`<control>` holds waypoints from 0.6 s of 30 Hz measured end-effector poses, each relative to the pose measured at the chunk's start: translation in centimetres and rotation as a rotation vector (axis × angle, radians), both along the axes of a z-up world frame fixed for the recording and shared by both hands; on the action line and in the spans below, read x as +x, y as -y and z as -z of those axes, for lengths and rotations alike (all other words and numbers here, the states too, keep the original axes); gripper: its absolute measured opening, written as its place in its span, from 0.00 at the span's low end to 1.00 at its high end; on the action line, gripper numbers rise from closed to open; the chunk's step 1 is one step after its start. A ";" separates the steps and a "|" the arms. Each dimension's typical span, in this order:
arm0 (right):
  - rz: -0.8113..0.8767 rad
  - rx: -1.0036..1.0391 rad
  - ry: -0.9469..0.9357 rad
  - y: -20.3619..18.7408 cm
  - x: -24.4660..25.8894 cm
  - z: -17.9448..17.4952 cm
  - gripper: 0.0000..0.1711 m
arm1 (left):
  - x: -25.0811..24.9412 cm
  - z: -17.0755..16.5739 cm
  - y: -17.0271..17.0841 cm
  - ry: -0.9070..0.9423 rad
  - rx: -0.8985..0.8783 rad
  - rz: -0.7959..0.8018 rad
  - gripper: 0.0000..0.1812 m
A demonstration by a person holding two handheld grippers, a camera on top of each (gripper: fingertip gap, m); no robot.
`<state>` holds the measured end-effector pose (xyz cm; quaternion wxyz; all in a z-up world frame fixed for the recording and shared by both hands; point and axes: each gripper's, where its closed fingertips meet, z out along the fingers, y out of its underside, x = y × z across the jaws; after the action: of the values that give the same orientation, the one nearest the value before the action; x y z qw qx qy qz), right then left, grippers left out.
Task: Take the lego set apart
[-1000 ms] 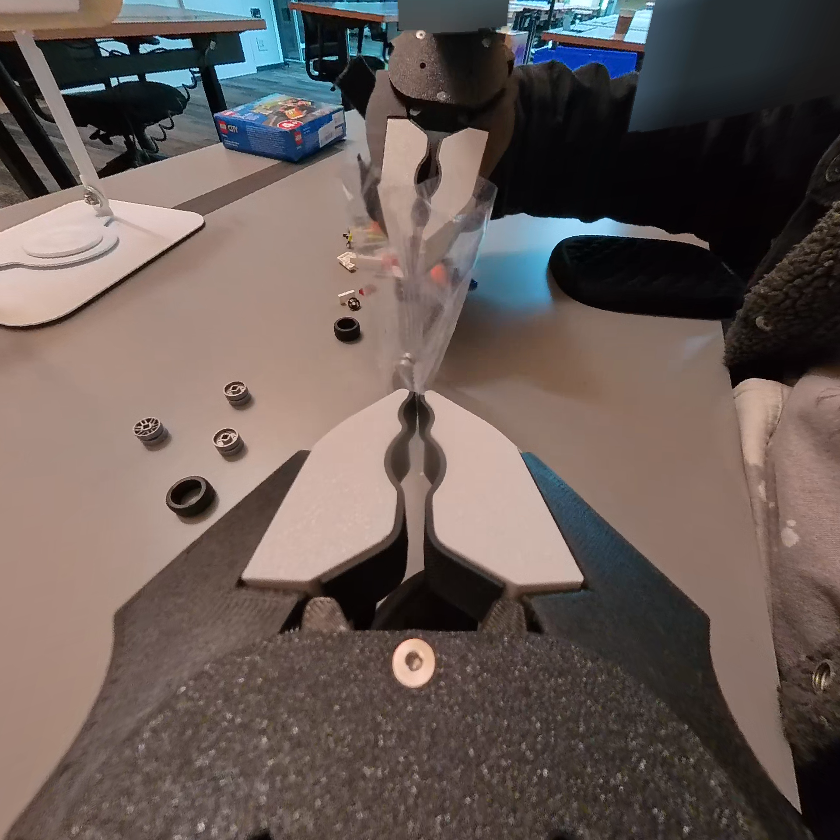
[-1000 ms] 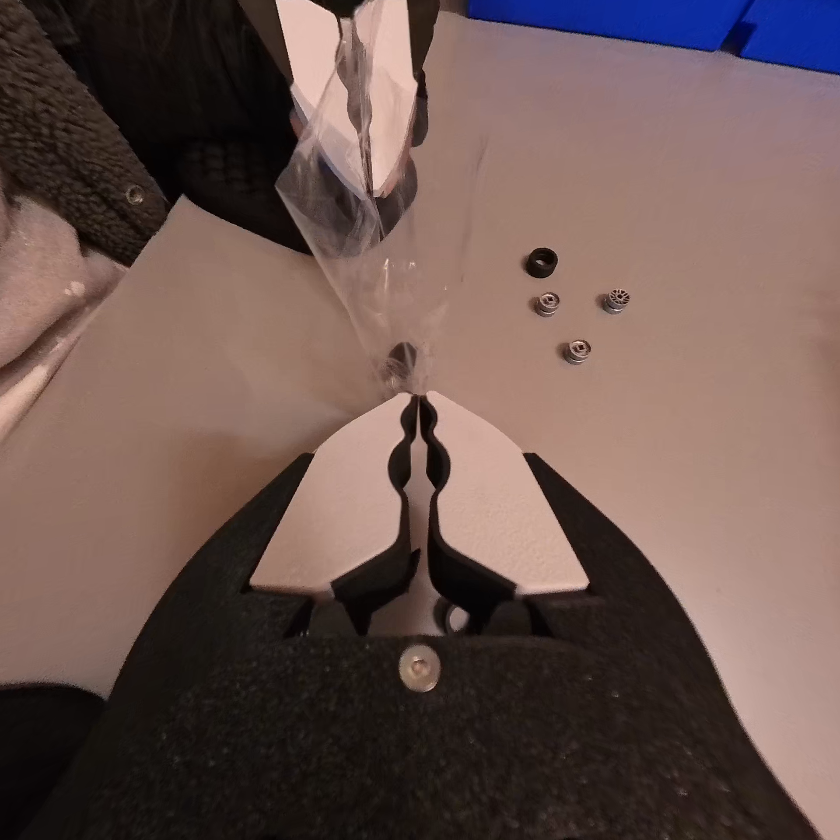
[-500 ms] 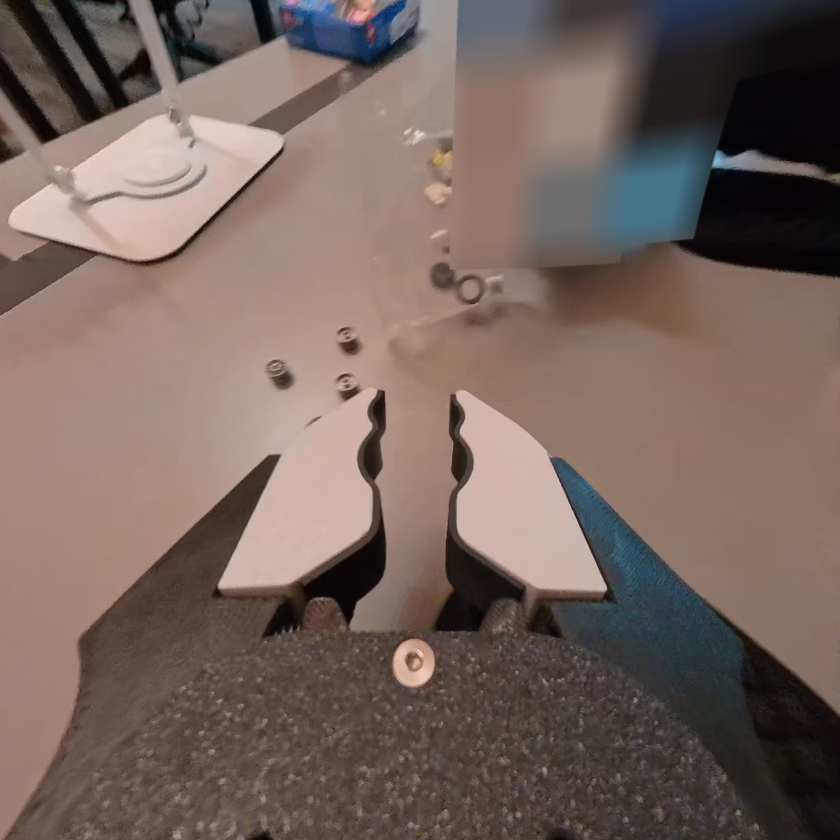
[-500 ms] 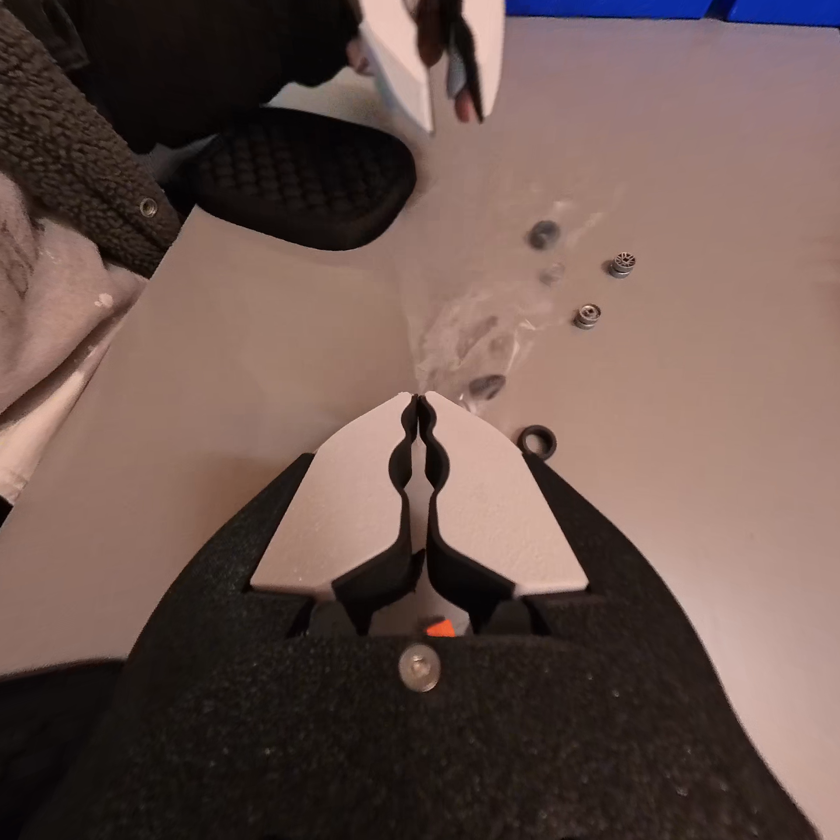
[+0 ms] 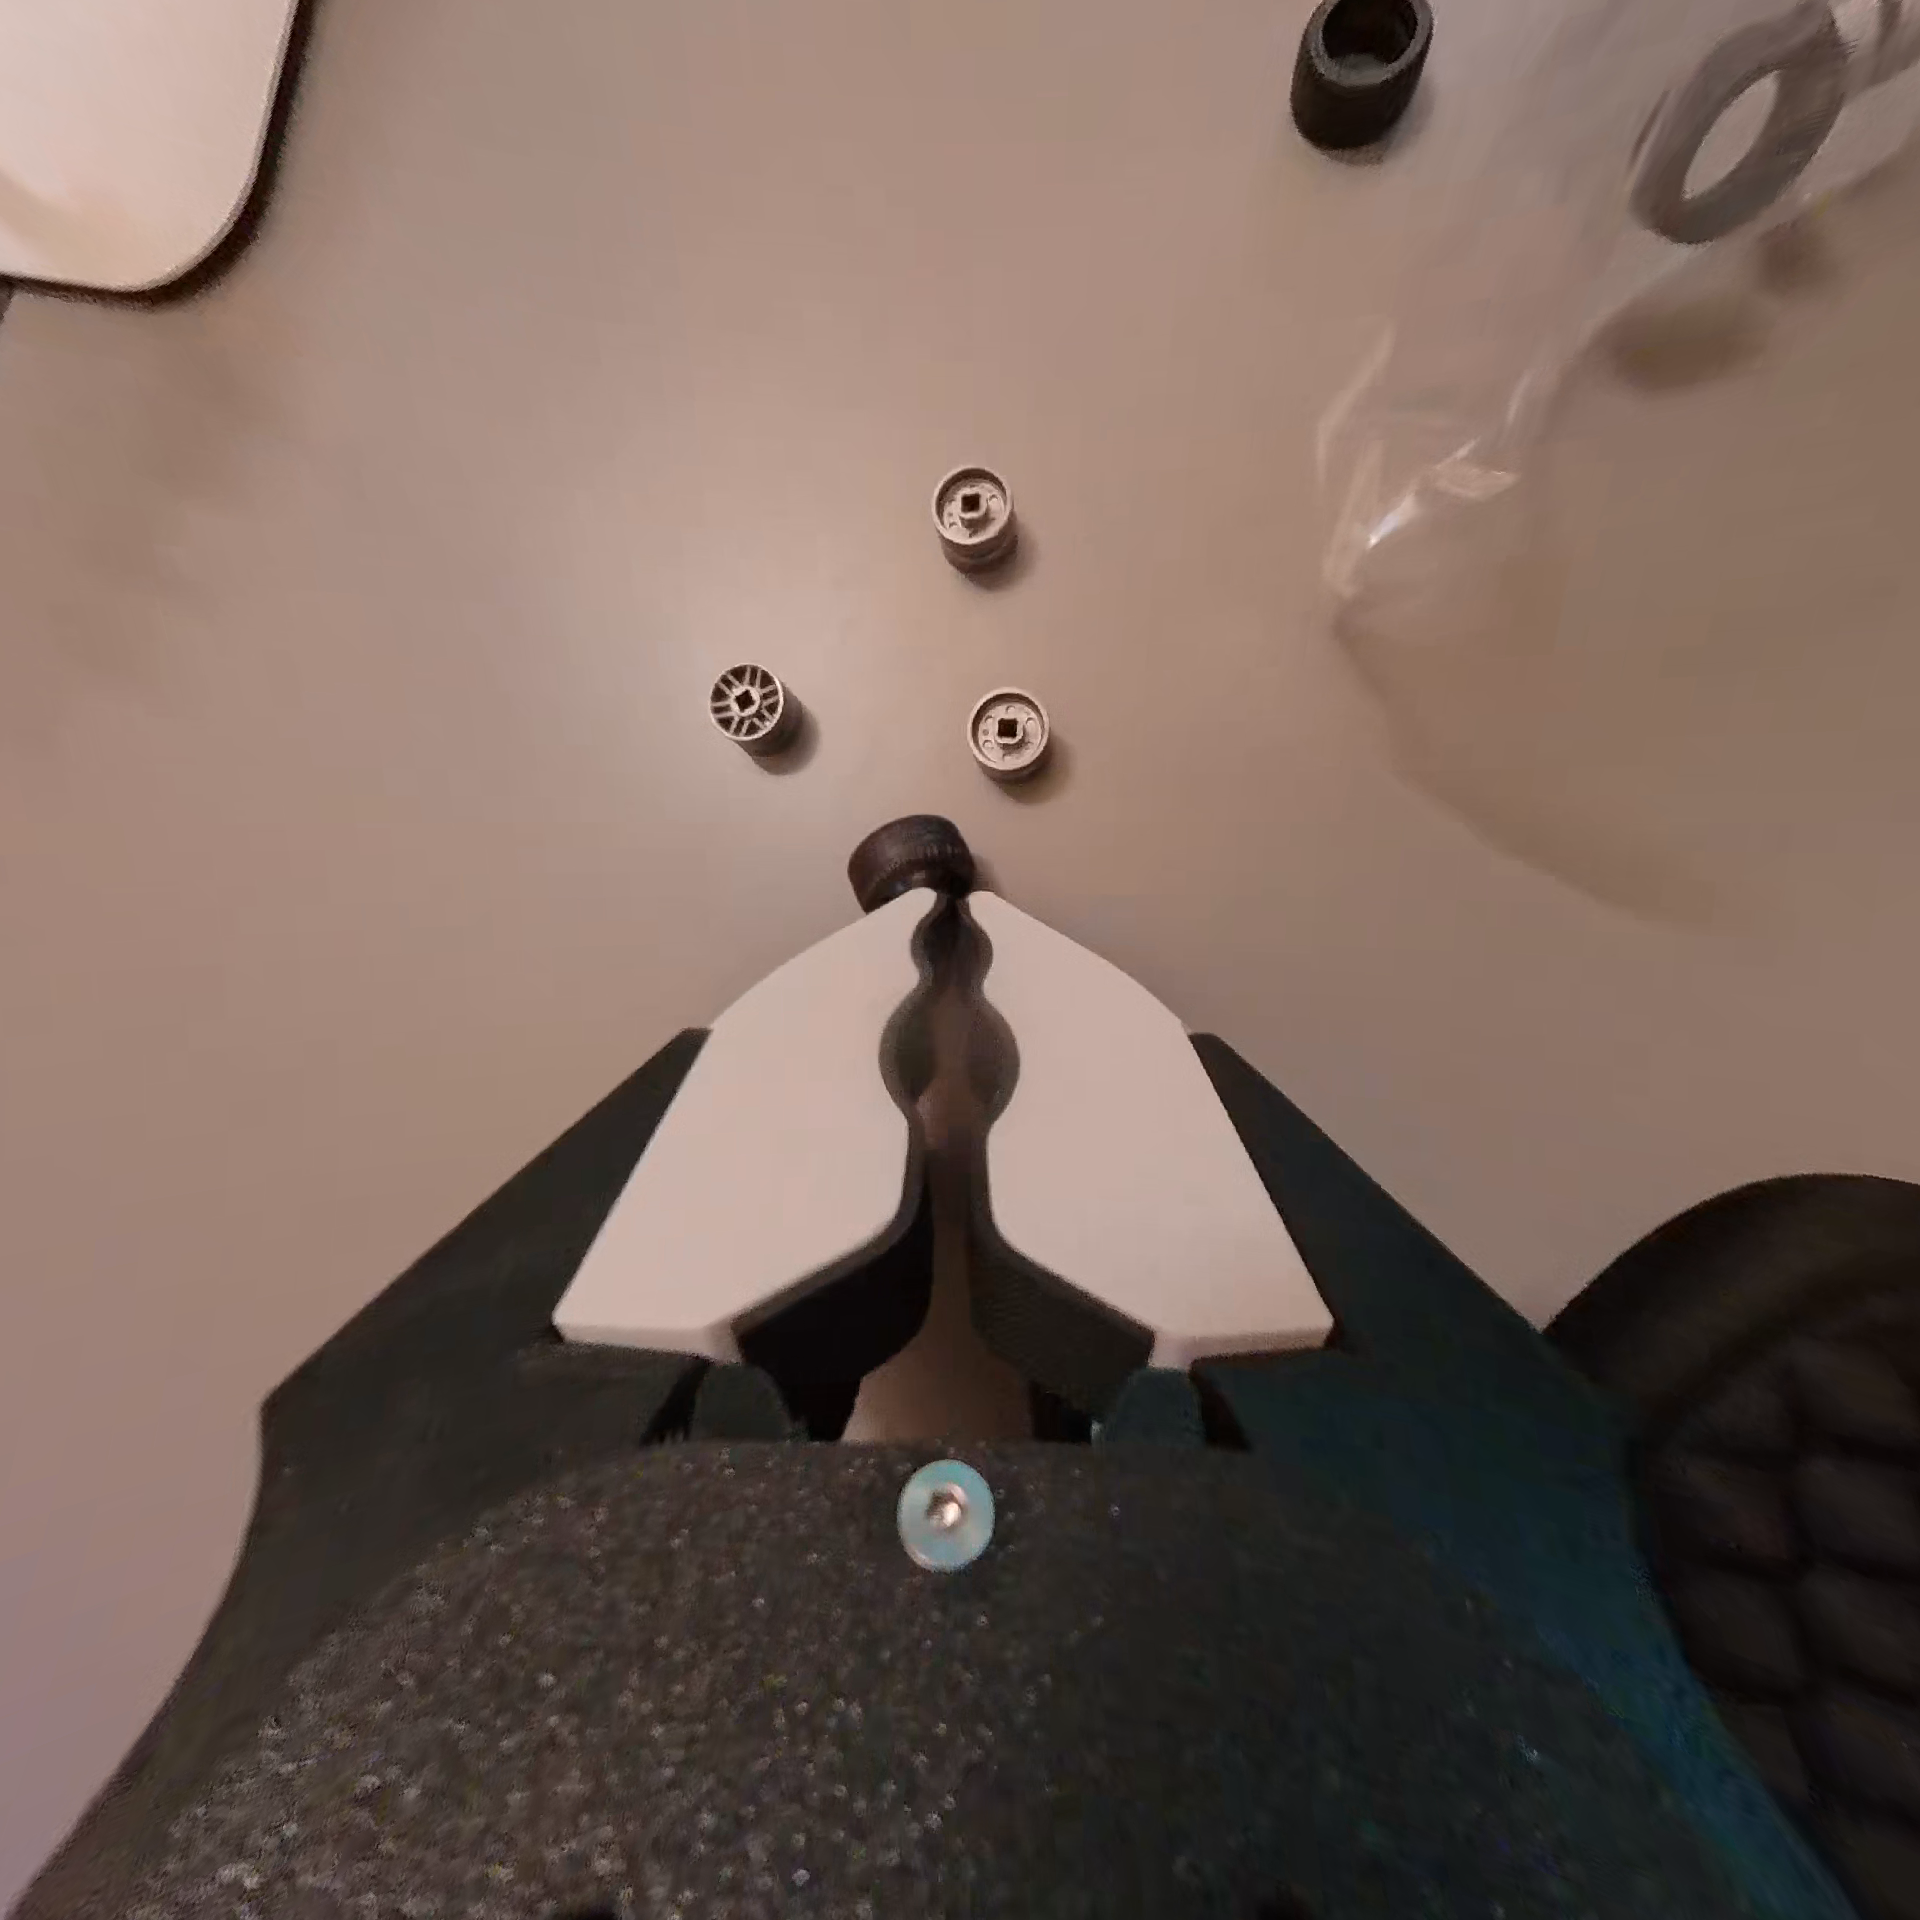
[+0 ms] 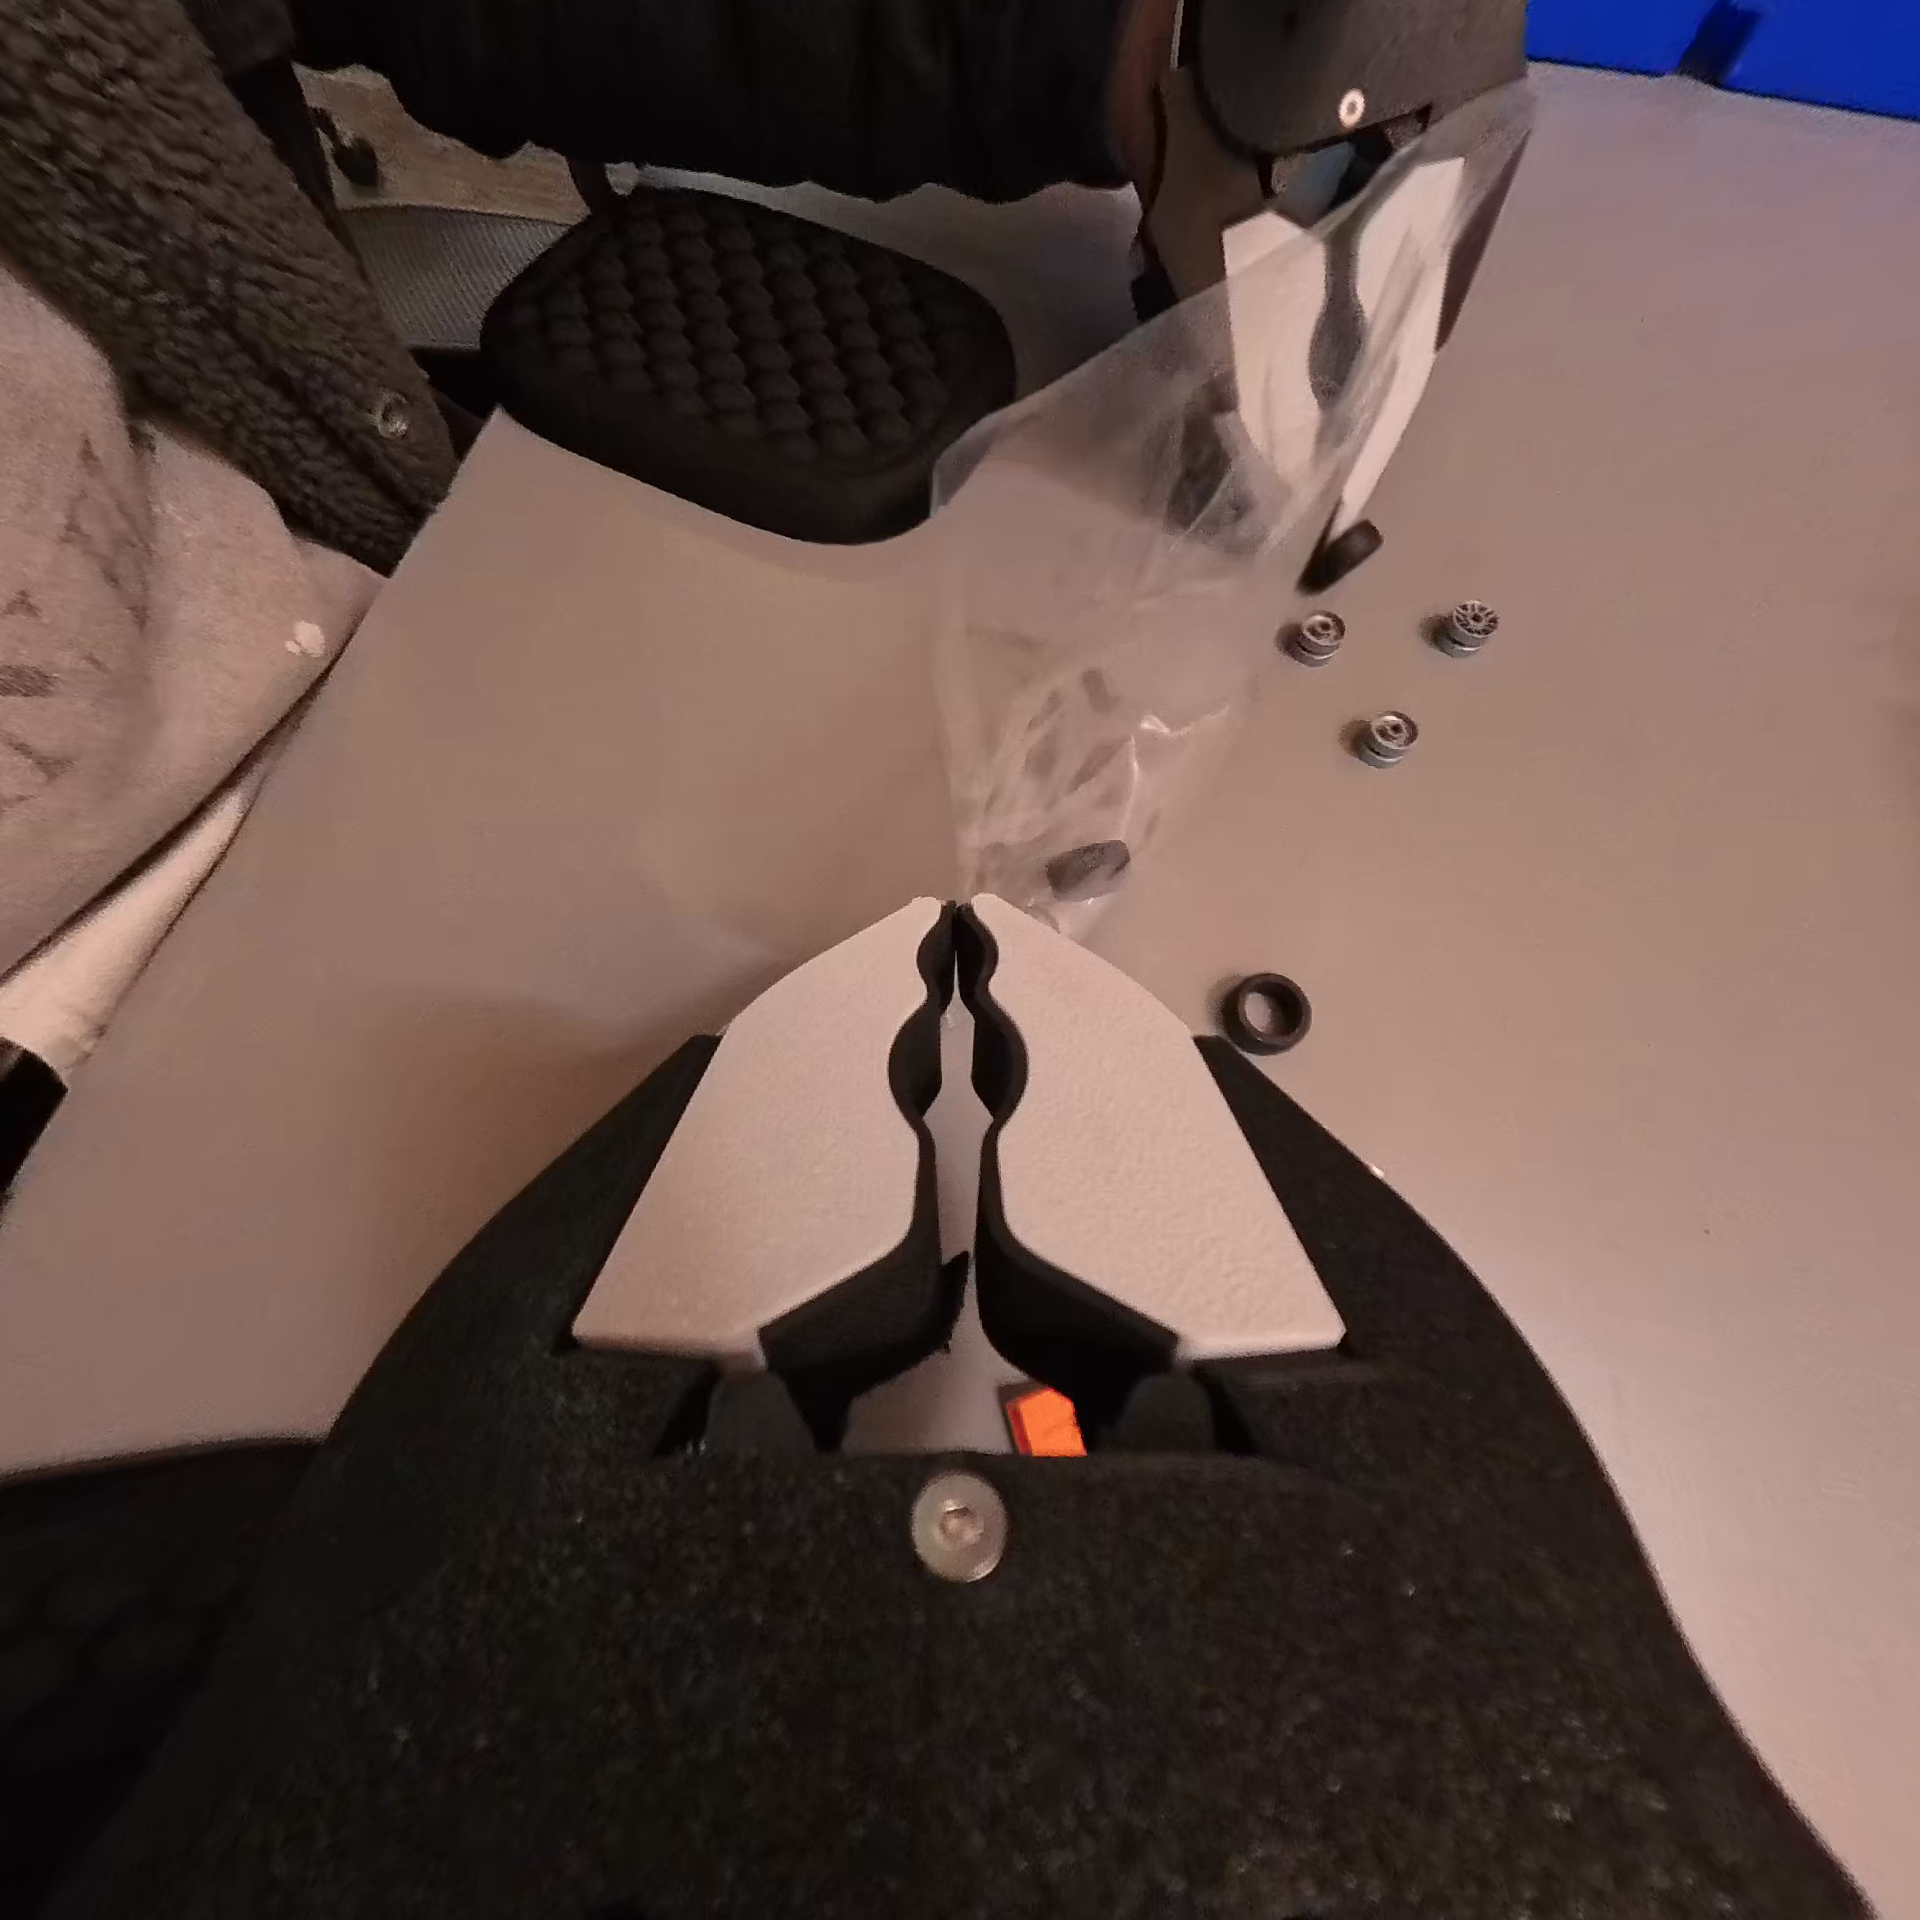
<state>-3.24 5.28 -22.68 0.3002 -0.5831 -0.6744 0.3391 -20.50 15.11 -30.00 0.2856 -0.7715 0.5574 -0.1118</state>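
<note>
My left gripper point(image 5: 940, 902) is shut, its tips pinching the rim of a small black tyre point(image 5: 912, 852) that stands tilted on the grey table point(image 5: 416, 520). The right wrist view shows the same tyre point(image 6: 1345, 551) at that gripper's tips. Three grey wheel hubs point(image 5: 971, 514) point(image 5: 748, 717) point(image 5: 1008, 730) lie just beyond it. My right gripper point(image 6: 956, 906) is shut on a corner of a clear plastic bag point(image 6: 1081, 665), which trails up and away with a dark tyre point(image 6: 1086, 868) inside. The bag also shows at the right of the left wrist view point(image 5: 1507, 499).
Another black tyre point(image 6: 1270, 1013) lies loose right of my right gripper. A white lamp base point(image 5: 114, 135) is at the far left. A black padded armrest point(image 6: 748, 353) and a person's fleece sleeve point(image 6: 156, 260) border the table. An orange piece point(image 6: 1039, 1423) shows under my right gripper. My hands' fingertips stand some 20 cm from each other.
My left gripper let go of the bag, opened, dropped to the table by the hubs and shut on the black tyre. My right gripper kept the bag and lowered it.
</note>
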 end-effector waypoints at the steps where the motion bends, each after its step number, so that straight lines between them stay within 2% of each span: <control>1: 0.000 0.004 -0.001 0.0 0.0 0.0 0.00 | 0.1 -0.1 0.1 0.001 -0.001 0.005 0.00; 11: 0.011 0.018 -0.010 0.0 -0.4 0.2 0.00 | 0.2 -2.8 -0.5 -0.001 0.072 -0.007 0.00; 14: 0.011 0.016 -0.009 0.1 -0.4 0.3 0.00 | 0.8 -1.3 -1.3 0.014 0.005 -0.045 0.33; 15: 0.012 0.016 -0.008 0.1 -0.5 0.4 0.00 | 1.2 -0.7 -1.4 0.030 -0.026 -0.044 0.38; 17: 0.013 0.013 -0.011 0.1 -0.5 0.4 0.00 | 1.6 0.2 -1.6 0.016 -0.040 -0.037 0.34; 18: 0.014 0.014 -0.011 0.1 -0.6 0.4 0.00 | 2.0 0.0 -1.7 0.035 -0.029 -0.028 0.27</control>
<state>-3.81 5.21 -23.10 0.3104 -0.5838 -0.6709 0.3357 -18.49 16.84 -30.02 0.2858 -0.7811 0.5399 -0.1293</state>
